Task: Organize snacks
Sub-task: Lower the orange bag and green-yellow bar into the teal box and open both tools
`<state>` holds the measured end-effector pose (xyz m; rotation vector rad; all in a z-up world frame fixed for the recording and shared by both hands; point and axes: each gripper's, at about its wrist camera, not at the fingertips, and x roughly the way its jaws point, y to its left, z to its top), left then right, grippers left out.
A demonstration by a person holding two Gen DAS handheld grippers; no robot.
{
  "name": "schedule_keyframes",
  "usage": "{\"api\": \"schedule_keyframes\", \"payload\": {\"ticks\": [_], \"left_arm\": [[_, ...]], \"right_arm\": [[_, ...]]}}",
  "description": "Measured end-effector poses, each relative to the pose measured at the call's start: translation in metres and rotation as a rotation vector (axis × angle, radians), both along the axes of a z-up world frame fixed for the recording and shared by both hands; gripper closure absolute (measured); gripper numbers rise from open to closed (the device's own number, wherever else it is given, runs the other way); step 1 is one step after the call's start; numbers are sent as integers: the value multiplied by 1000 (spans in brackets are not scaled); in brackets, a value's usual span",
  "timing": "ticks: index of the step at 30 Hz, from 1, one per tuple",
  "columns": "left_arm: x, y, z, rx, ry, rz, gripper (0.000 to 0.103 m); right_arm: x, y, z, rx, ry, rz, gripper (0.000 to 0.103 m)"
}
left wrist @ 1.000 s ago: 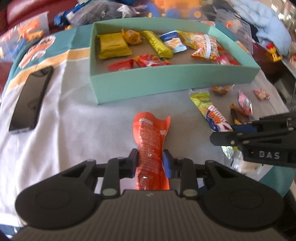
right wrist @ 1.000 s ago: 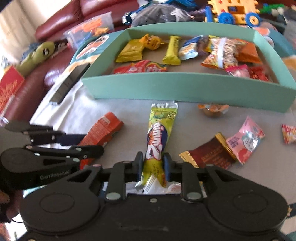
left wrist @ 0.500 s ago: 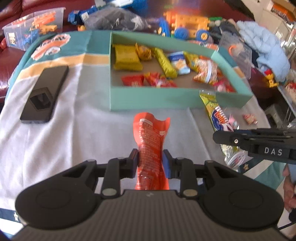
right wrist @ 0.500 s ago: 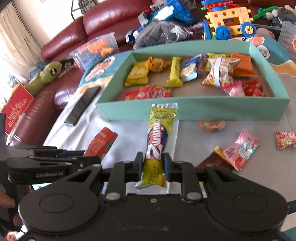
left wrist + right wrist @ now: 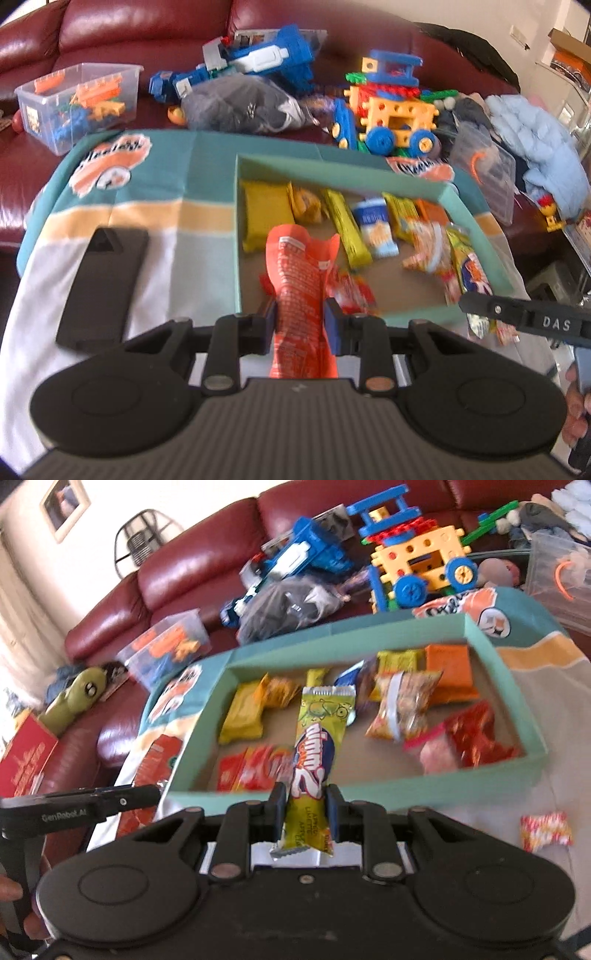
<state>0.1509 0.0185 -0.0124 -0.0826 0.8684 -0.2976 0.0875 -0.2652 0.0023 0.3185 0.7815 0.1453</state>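
My left gripper (image 5: 300, 320) is shut on an orange snack packet (image 5: 301, 273), held in the air over the near left part of the teal box (image 5: 332, 158). My right gripper (image 5: 306, 808) is shut on a green Nimm2 candy packet (image 5: 320, 734), held above the near wall of the same box (image 5: 354, 788). The box holds several yellow, red and orange snack packets. The right gripper's arm shows at the right of the left wrist view (image 5: 532, 320); the left gripper's arm shows at the left of the right wrist view (image 5: 81, 806).
A black phone (image 5: 101, 284) lies on the cloth left of the box. A small red-and-white candy (image 5: 546, 830) lies on the cloth near the box's right corner. Toy vehicles (image 5: 391, 110), a clear bin (image 5: 79, 105) and a dark bag (image 5: 240, 105) crowd the sofa behind.
Both grippers have lifted their packets off the table and moved forward, so both packets now hang over the box. The views tilted up toward the sofa.
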Motion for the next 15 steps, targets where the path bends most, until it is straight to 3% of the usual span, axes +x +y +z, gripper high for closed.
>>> {"api": "schedule_keyframes", "payload": {"ticks": [8, 15], "left_arm": [[58, -11, -20, 55, 25, 19, 76], [76, -16, -36, 106, 41, 18, 74]], "right_arm": [[48, -15, -12, -8, 24, -35, 81], [68, -18, -30, -11, 60, -41, 81]]}}
